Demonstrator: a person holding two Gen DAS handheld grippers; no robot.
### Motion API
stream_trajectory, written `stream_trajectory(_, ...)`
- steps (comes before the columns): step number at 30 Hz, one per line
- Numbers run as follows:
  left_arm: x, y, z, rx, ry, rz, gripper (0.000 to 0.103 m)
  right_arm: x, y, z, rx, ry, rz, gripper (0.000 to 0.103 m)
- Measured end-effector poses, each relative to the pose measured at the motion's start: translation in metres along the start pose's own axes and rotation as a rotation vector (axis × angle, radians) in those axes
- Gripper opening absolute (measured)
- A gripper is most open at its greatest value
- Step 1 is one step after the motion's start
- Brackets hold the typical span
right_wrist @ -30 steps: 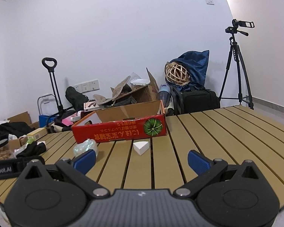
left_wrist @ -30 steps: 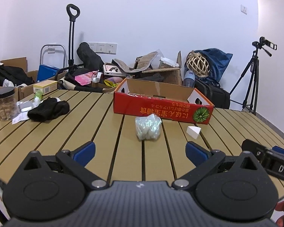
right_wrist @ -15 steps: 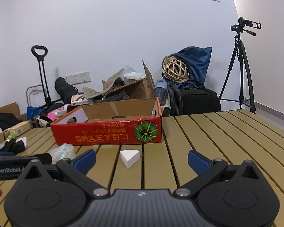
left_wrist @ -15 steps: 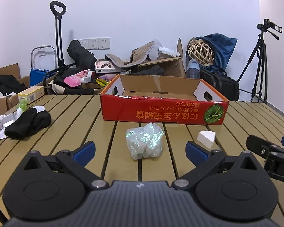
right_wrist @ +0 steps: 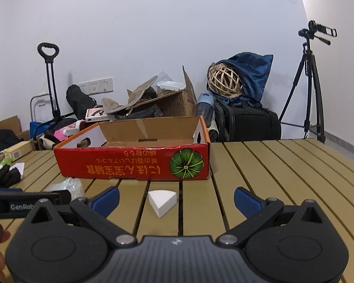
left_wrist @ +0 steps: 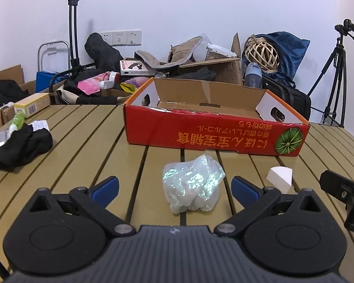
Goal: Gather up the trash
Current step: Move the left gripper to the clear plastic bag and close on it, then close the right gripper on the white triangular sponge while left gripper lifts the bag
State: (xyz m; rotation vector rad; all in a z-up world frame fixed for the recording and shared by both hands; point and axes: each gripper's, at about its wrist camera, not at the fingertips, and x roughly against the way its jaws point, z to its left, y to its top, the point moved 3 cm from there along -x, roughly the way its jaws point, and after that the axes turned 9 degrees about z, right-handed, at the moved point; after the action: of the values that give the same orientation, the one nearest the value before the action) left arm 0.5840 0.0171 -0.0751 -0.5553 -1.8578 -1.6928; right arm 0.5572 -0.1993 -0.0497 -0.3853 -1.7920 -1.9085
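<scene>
A crumpled clear plastic wad [left_wrist: 193, 186] lies on the slatted wooden table between the open fingers of my left gripper [left_wrist: 174, 188], without touching them. A white foam wedge [right_wrist: 162, 199] lies between the open fingers of my right gripper [right_wrist: 176, 200]; it also shows in the left wrist view [left_wrist: 279, 176]. An open red cardboard box [left_wrist: 214, 127] stands just behind both pieces, also in the right wrist view [right_wrist: 132, 165]. Both grippers are empty. The plastic wad shows at the left in the right wrist view [right_wrist: 68, 186].
A black cloth [left_wrist: 21, 146], white wrappers [left_wrist: 39, 125] and a green bottle [left_wrist: 17, 120] lie at the table's left. A yellow box [left_wrist: 31, 105] sits behind them. Clutter, a suitcase [right_wrist: 245, 125] and a tripod [right_wrist: 311, 82] stand beyond the table's far edge.
Both grippers have moved forward toward the box. The plastic wad now sits between the left fingers and the foam wedge between the right fingers. Both stay open.
</scene>
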Motion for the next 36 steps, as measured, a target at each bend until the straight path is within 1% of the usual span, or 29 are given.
stream_trajectory(3,-0.009,0.004,0.0,0.012,-0.011,0.03,0.103,-0.005,0.002,-0.004,-0.019,0.009,0.015,0.103)
stream_trajectory(7,-0.021,0.009,-0.002,0.012,0.014,0.059,0.103,-0.011,0.002,-0.006,-0.03,0.015,0.027,0.103)
stream_trajectory(11,-0.036,0.007,-0.005,0.002,0.017,0.098,0.103,-0.015,0.003,-0.009,-0.047,0.033,0.031,0.103)
stream_trajectory(14,-0.039,0.005,-0.008,-0.016,0.035,0.099,0.102,-0.017,0.002,-0.01,-0.054,0.038,0.037,0.103)
stream_trajectory(16,-0.039,0.004,-0.011,-0.027,0.04,0.091,0.095,-0.017,0.003,-0.011,-0.061,0.042,0.039,0.103)
stream_trajectory(18,-0.04,0.003,-0.013,-0.038,0.042,0.092,0.081,-0.017,0.003,-0.012,-0.065,0.042,0.039,0.103)
stream_trajectory(19,-0.041,0.003,-0.014,-0.042,0.039,0.094,0.077,-0.017,0.003,-0.013,-0.068,0.042,0.038,0.103)
stream_trajectory(21,-0.043,0.002,-0.014,-0.047,0.022,0.105,0.054,-0.018,0.003,-0.013,-0.071,0.044,0.04,0.103)
stream_trajectory(24,-0.042,0.001,-0.014,-0.042,0.009,0.098,0.045,-0.018,0.003,-0.012,-0.072,0.046,0.044,0.103)
stream_trajectory(28,-0.033,0.0,-0.014,-0.04,-0.008,0.061,0.043,-0.019,0.003,-0.012,-0.072,0.049,0.045,0.103)
stream_trajectory(33,-0.014,-0.005,-0.01,-0.046,0.009,-0.011,0.043,-0.02,0.002,-0.009,-0.068,0.052,0.055,0.103)
stream_trajectory(36,-0.005,-0.009,-0.005,-0.046,0.017,-0.035,0.043,-0.021,0.002,-0.007,-0.063,0.055,0.064,0.103)
